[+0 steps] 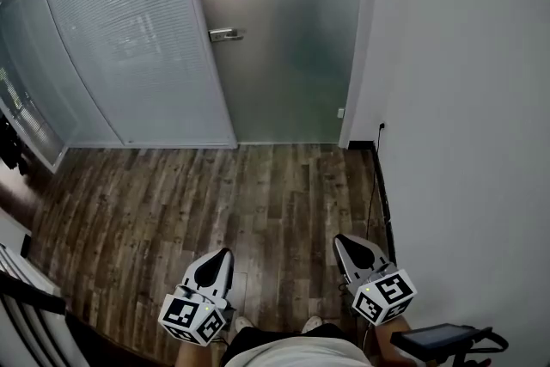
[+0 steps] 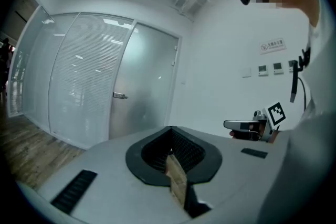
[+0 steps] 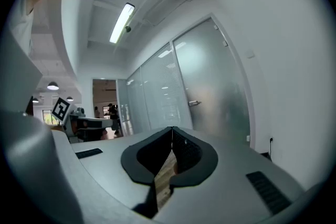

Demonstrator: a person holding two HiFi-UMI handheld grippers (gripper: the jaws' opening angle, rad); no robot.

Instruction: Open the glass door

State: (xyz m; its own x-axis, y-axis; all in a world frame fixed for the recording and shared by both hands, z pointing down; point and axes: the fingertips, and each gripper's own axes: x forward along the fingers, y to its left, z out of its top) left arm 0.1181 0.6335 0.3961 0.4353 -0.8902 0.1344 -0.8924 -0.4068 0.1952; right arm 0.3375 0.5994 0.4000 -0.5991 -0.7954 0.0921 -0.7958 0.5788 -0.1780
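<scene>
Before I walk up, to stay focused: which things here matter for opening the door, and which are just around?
For the job: glass door, door handle, left claw, right claw.
Just around: blinds panel, wall socket, wood floor.

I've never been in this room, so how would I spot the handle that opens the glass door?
Find the frosted glass door beyond the wooden floor, beside the white wall. The handle is a small metal lever at the door's left edge; the neighbouring blind-covered panels have none.
</scene>
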